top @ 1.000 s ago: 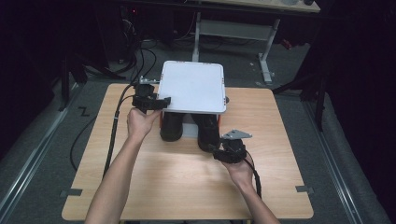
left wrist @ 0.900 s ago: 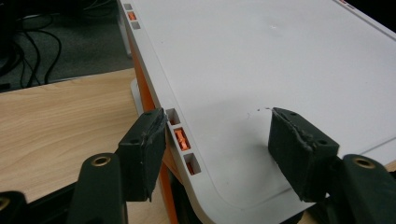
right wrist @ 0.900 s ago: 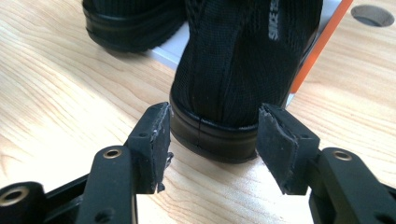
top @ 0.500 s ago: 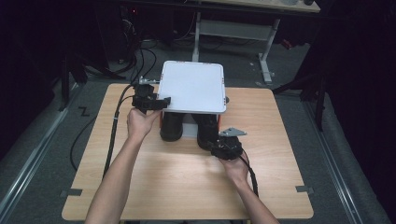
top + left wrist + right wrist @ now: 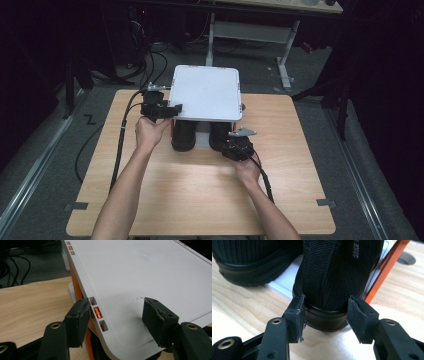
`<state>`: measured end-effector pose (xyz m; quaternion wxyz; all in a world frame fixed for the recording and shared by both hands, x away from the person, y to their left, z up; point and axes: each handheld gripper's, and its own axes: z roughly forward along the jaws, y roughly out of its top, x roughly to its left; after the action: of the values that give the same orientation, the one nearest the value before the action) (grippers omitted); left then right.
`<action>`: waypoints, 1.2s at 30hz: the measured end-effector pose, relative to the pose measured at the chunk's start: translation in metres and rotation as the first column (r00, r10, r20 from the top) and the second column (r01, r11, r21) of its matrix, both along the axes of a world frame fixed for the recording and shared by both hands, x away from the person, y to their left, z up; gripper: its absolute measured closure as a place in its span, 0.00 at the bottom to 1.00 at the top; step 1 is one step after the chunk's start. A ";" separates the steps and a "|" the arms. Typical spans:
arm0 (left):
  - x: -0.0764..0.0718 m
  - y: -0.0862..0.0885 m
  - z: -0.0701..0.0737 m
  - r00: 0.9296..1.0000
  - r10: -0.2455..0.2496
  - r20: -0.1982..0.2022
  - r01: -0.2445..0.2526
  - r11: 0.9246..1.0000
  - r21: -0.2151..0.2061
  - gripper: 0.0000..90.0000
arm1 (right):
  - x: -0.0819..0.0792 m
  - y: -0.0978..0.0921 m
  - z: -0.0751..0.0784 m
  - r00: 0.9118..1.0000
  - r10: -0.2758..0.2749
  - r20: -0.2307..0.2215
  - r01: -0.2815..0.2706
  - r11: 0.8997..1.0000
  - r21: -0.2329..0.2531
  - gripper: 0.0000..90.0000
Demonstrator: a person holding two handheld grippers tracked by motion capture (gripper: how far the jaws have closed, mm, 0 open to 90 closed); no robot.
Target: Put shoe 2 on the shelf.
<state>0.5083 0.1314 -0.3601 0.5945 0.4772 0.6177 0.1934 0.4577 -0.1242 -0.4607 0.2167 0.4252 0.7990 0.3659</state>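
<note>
On the wooden table a shoe rack is standing, with a white top panel and orange side frames. Two black shoes are sitting under the panel, with their heels pointing toward the person: the left shoe and the right shoe.

The left gripper is staying at the near left corner of the white top panel. In the left gripper view its jaws are spread wide and are standing on both sides of the panel's edge: one jaw is outside, just beside the row of small slots with the orange tabs, and the other jaw is hanging over the white surface. I cannot tell if either jaw is touching the panel. The left hand is holding this gripper from behind.

The right gripper is pointing at the heel of the right shoe. In the right gripper view its jaws are open and are standing on both sides of the heel, close to the black rubber sole edge, but they are not pinching it. The shoe is resting on the white lower shelf of the rack, and its heel is sticking out a little over the table. The other shoe is lying just beside it. The right hand is holding the gripper from behind.
</note>
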 end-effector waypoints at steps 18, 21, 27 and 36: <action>-0.002 0.004 0.002 1.000 -0.003 -0.003 0.003 1.000 -0.009 0.47 | 0.004 -0.013 0.005 0.998 0.059 0.002 -0.059 0.994 0.091 0.61; -0.005 0.001 0.002 1.000 0.000 0.014 0.000 1.000 0.015 0.47 | -0.003 -0.017 0.012 0.996 0.089 0.017 -0.090 0.989 0.120 0.68; -0.006 0.000 0.005 1.000 -0.015 -0.002 0.015 0.999 0.043 0.43 | -0.009 -0.031 0.030 0.993 0.105 0.046 -0.110 0.983 0.147 0.73; -0.026 0.004 0.022 0.997 -0.025 0.076 0.025 1.000 -0.007 0.37 | -0.019 -0.059 0.051 0.993 0.082 0.088 -0.098 0.975 0.197 0.70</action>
<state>0.4821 0.1358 -0.3383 0.6219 0.4748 0.5892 0.2015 0.4388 -0.1831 -0.4093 0.1875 0.3935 0.7669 0.4709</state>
